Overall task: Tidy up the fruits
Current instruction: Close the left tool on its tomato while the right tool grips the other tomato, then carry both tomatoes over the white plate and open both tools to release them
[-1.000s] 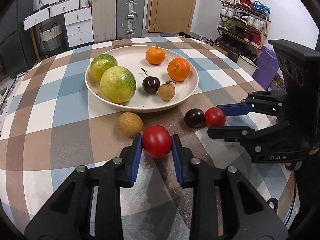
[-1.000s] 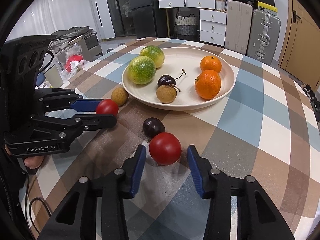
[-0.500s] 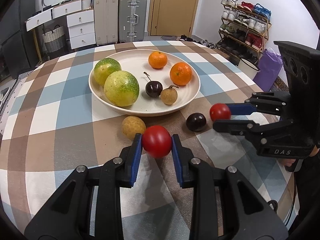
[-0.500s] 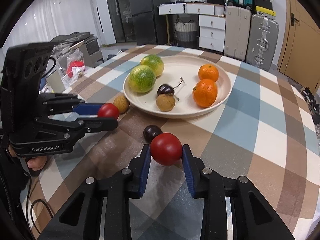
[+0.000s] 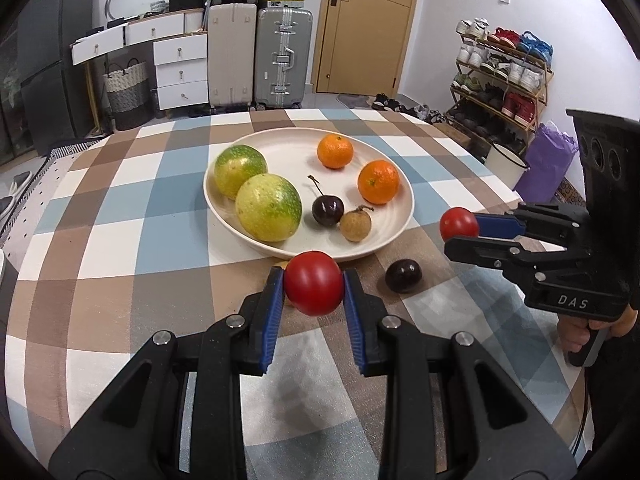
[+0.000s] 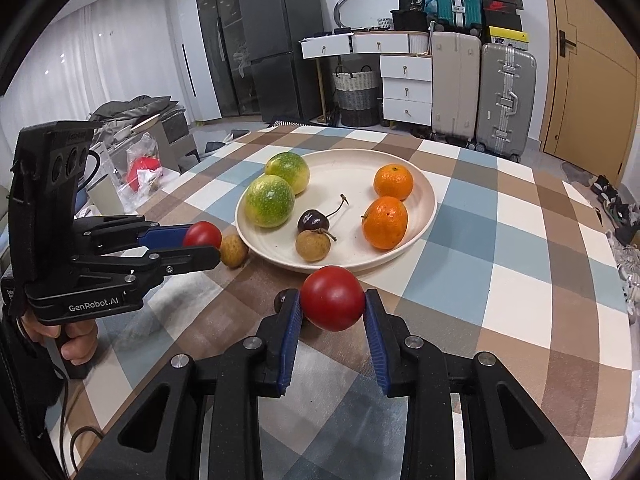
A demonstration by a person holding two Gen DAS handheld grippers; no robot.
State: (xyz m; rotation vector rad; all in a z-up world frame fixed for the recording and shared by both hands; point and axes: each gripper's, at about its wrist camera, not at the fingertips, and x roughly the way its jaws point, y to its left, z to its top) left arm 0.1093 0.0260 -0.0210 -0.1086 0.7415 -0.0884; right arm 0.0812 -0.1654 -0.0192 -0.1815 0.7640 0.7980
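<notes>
My left gripper is shut on a red tomato, held above the checked tablecloth just in front of the cream plate. My right gripper is shut on a second red tomato, also lifted near the plate's front rim. The plate holds two green-yellow fruits, two oranges, a dark cherry and a longan. A dark plum lies on the cloth between the grippers. Another longan lies left of the plate, mostly hidden behind the tomato in the left wrist view.
The round table has a checked cloth. Suitcases and white drawers stand behind it, a shoe rack to the right, a dark fridge and a cluttered side area to the left.
My right gripper closed on its tomato. Both grippers lifted their tomatoes off the cloth and rose. The plum stayed on the cloth.
</notes>
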